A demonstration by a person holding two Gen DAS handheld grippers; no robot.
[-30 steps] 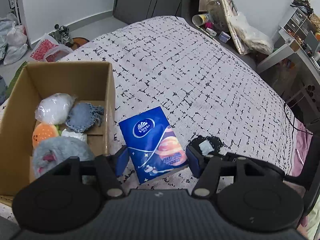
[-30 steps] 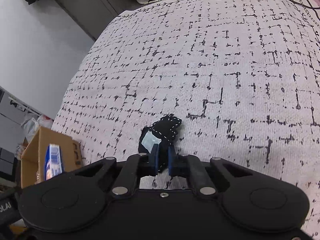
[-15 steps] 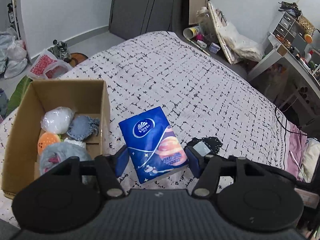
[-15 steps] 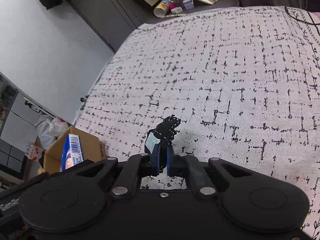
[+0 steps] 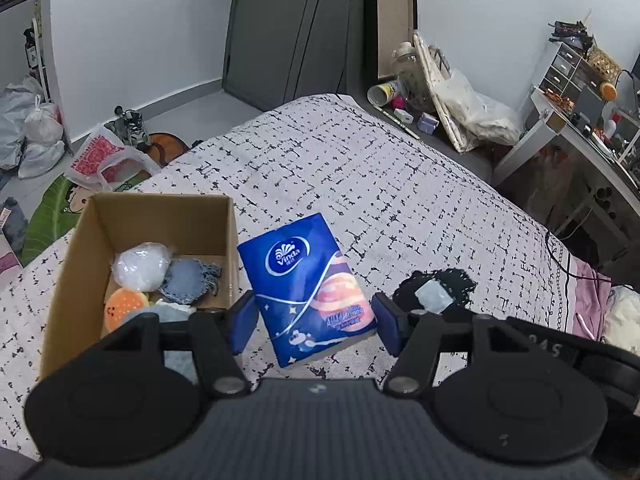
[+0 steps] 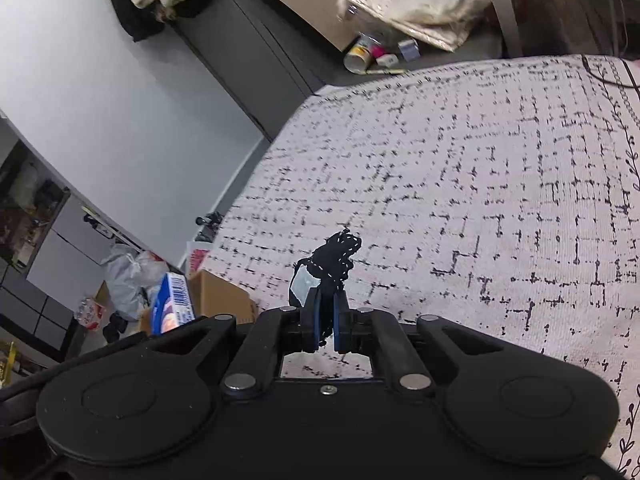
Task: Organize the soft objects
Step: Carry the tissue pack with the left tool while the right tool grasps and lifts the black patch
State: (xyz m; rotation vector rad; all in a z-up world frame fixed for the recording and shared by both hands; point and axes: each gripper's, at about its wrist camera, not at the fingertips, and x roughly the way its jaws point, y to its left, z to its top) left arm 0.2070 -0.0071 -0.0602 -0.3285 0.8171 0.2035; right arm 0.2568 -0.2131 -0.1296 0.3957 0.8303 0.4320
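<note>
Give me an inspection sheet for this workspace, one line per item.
Surface: bed, patterned cover.
Job's things: tissue pack between left jaws; black cloth in right jaws; soft items in box.
Clutter: bags, cup on floor.
Grippers: left gripper spread around pack; right gripper shut on cloth.
Cables: black cable at bed edge.
Surroundings: desk, dark wardrobe.

Wide bare bedspread [image 5: 360, 168] stretches beyond the tissue pack [image 5: 306, 288], open for passing. On the left the cardboard box [image 5: 160, 204] stands with walls up, its floor crowded with soft toys [image 5: 140, 266].
</note>
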